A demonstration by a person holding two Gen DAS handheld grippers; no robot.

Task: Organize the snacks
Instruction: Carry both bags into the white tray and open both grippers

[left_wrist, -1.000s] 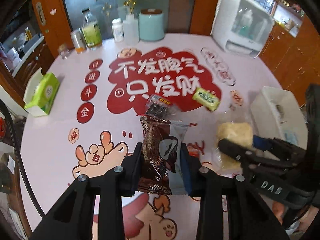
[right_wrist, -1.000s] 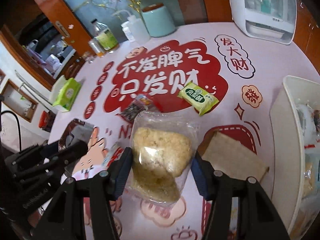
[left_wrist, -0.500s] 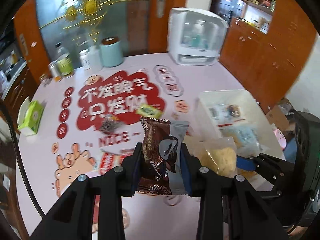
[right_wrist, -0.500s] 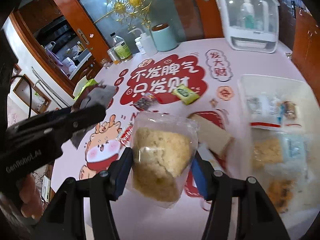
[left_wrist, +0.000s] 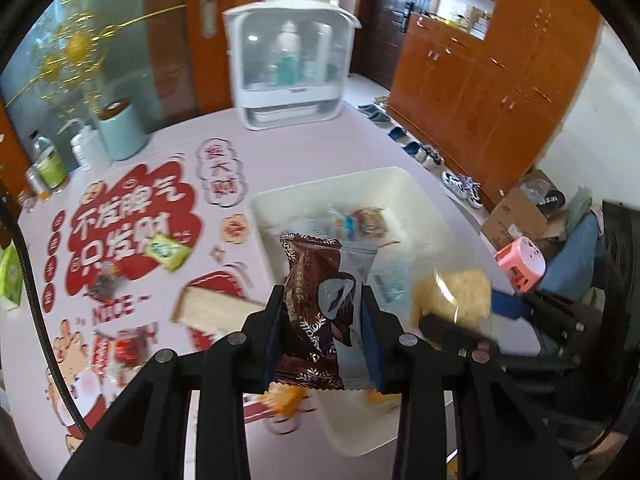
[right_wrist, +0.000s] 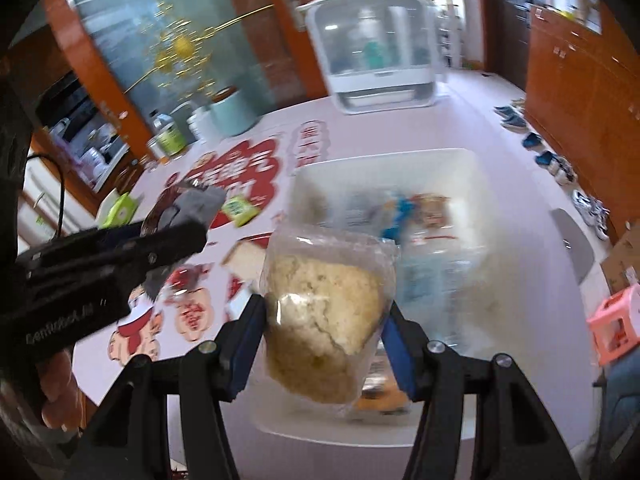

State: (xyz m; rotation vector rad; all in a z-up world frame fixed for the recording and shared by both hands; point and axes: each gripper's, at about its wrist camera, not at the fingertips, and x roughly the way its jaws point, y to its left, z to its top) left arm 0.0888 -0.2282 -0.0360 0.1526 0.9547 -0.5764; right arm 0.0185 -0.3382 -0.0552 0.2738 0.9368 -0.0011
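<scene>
My left gripper is shut on a brown and grey snack packet, held upright above the near part of the white bin. My right gripper is shut on a clear bag of pale crumbly snack, also hanging over the white bin. Several wrapped snacks lie blurred inside the bin. In the left wrist view the right gripper with its bag shows at the right. The right wrist view has the left gripper at the left, packet in its jaws.
On the printed pink tablecloth lie a green snack pack, a dark packet, a beige slab and a red packet. A white dispenser box, teal canister and bottles stand at the back. A pink stool is beyond the table.
Both grippers have swung right across the table with their snacks and risen a little. The white bin has moved from the right edge to under them.
</scene>
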